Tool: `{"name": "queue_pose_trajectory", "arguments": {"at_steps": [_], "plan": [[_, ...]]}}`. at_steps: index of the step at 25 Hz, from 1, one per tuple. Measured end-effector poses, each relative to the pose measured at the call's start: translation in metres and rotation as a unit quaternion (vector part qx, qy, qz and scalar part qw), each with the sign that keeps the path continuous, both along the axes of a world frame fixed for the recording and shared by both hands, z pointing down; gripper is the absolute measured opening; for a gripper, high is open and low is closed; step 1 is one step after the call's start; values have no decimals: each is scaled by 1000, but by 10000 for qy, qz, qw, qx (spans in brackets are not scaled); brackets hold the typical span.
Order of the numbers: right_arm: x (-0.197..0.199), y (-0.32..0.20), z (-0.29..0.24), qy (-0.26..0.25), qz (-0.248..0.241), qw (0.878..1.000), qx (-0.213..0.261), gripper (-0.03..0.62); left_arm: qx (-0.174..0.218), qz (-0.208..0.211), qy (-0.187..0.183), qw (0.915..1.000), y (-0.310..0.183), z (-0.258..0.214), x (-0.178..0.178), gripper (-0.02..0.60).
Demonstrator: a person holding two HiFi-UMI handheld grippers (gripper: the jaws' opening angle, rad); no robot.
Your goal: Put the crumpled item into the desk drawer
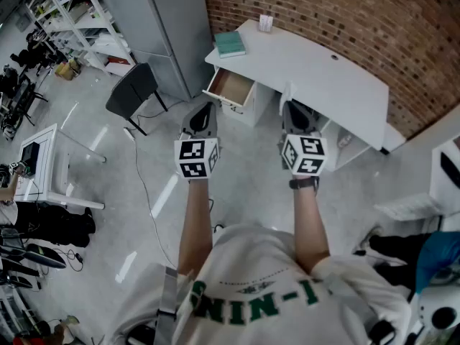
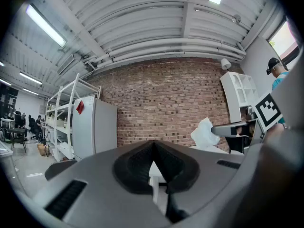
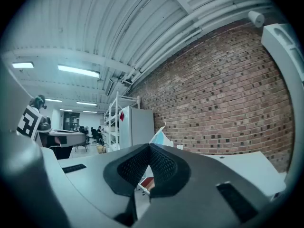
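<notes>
Brick wall (image 1: 323,13), right tool (image 3: 151,147) holding crumpled item (image 2: 204,133)

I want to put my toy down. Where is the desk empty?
The white desk is bare from the teal book across to its right end. The open drawer looks empty too. Only the left end is busy: book and small item.

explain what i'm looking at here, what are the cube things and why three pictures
A person holds a two-jaw hand tool in each hand; the marker cubes are part of those tools. The top-down picture comes from a camera on the person's head; the other two from cameras riding on each tool, looking along its jaws. The left gripper is shut on nothing. The right gripper pinches a crumpled white item. Ahead stands a white desk with an open drawer and a teal book on top.
</notes>
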State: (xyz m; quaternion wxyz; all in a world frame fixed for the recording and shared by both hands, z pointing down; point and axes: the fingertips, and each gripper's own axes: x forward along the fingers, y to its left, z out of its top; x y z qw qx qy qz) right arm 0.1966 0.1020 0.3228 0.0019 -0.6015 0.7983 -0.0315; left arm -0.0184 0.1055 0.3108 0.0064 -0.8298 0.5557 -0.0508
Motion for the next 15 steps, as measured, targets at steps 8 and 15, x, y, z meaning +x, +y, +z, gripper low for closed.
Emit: {"name": "queue_pose_trajectory", "arguments": {"at_steps": [8,15], "plan": [[8,7,1,-12,-185,9998,-32,3,2,-57,48,10000,7,-2,18,-3],[27,23,20,-21,-314,9994,-174,3,-65,-81,112,9999,23,12,46,-3]]}}
